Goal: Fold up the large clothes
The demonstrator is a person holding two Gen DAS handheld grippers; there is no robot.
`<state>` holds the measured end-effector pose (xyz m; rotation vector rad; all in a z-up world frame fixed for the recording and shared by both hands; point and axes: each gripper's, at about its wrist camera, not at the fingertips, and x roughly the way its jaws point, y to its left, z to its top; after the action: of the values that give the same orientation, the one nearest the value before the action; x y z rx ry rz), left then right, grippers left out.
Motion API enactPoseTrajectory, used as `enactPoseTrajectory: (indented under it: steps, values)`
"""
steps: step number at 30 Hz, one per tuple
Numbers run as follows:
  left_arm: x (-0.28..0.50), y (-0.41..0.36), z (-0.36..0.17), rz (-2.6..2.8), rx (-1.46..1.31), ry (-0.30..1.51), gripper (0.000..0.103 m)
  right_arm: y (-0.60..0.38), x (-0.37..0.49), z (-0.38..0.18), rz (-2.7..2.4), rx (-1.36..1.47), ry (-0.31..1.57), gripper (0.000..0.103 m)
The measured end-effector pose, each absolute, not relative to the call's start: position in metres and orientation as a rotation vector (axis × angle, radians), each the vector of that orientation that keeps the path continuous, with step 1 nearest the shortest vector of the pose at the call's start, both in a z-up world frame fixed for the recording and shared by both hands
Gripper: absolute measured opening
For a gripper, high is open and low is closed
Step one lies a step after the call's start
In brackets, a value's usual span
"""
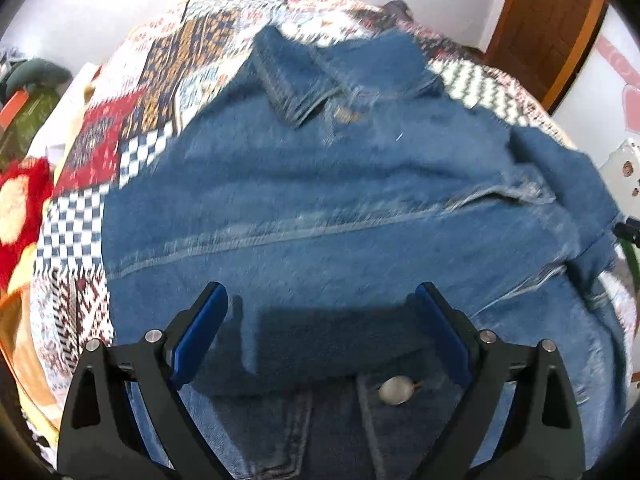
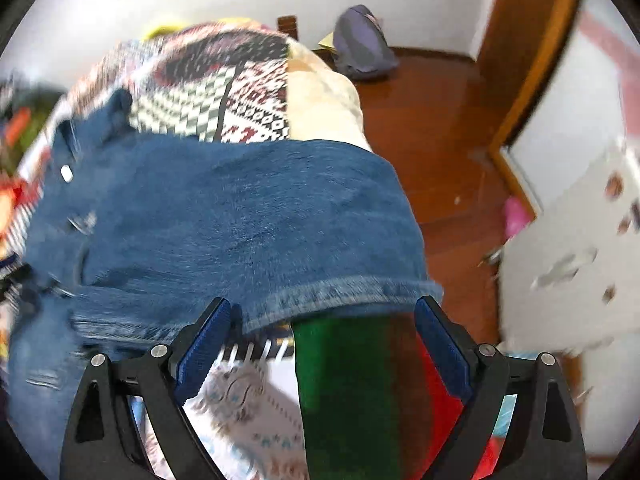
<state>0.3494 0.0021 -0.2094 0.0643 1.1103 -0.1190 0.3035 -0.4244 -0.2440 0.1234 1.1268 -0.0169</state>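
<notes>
A blue denim jacket lies spread on a patterned quilt, collar at the far end and a pale button near the camera. My left gripper hovers open above the jacket's near part, with nothing between its blue pads. In the right wrist view a folded denim part ends in a stitched hem at the bed's edge. My right gripper stands open just at that hem, its pads apart from the cloth. Both views are blurred.
The quilt covers a bed that drops off to a wooden floor on the right. A grey bag sits by the far wall. Green and red cloth hangs below the hem. A wooden door frame stands at the right, soft items at the left.
</notes>
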Motion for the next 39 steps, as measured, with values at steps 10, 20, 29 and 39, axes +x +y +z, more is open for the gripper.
enactPoseTrajectory:
  steps: [10, 20, 29, 39]
  values:
    - [0.382, -0.050, -0.197, -0.223, 0.023, 1.120, 0.095, -0.478, 0.274, -0.251, 0.062, 0.623, 1.094, 0.091]
    - [0.400, -0.094, -0.243, -0.235, 0.025, 1.224, 0.100, -0.509, 0.305, -0.281, 0.046, 0.839, 1.087, 0.068]
    - [0.402, -0.104, -0.248, -0.218, 0.063, 1.213, 0.102, -0.515, 0.328, -0.294, -0.039, 0.825, 1.044, 0.039]
    - [0.396, -0.096, -0.230, -0.218, 0.029, 1.187, 0.102, -0.516, 0.322, -0.201, -0.100, 0.587, 0.813, 0.012]
